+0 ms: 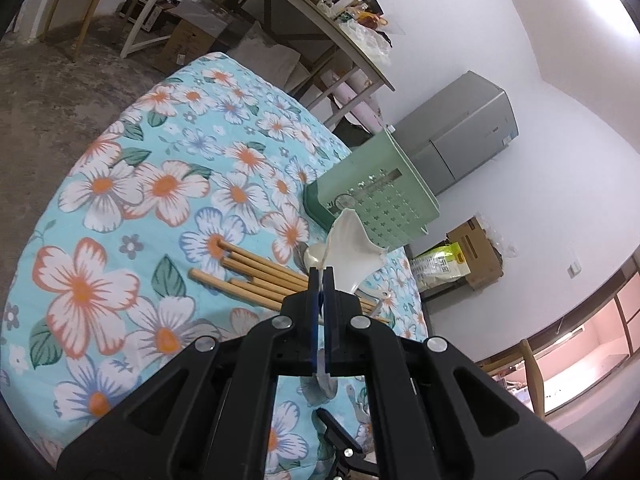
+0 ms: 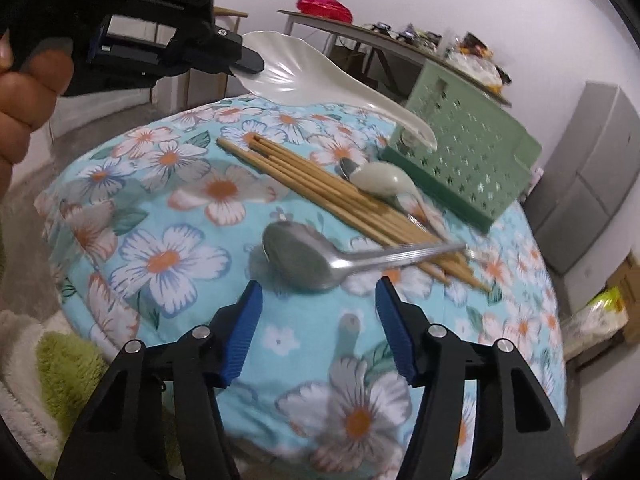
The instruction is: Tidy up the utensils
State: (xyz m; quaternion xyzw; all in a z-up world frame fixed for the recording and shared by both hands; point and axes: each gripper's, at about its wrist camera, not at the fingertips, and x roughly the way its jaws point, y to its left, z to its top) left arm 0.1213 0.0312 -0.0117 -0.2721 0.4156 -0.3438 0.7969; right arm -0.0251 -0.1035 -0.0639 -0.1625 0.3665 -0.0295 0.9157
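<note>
My left gripper [image 1: 323,271] is shut on a white shell-shaped spoon [image 1: 352,250] and holds it in the air above the table; the right wrist view shows the same gripper [image 2: 248,66] and spoon [image 2: 320,80] at the upper left. My right gripper [image 2: 318,300] is open and empty, just short of a metal spoon [image 2: 304,258] lying on the cloth. Wooden chopsticks [image 2: 332,194] lie in a bundle, also in the left wrist view [image 1: 256,276]. A pale green ceramic spoon [image 2: 380,184] rests on them. A green perforated basket [image 2: 468,156] stands behind, also in the left wrist view [image 1: 380,196].
The table wears a blue floral cloth [image 2: 168,256]. A grey fridge [image 1: 468,136] stands against the wall, with a cluttered long table [image 1: 332,28] behind. Cardboard boxes [image 1: 480,256] sit on the floor. A green fluffy rug [image 2: 60,368] lies at the lower left.
</note>
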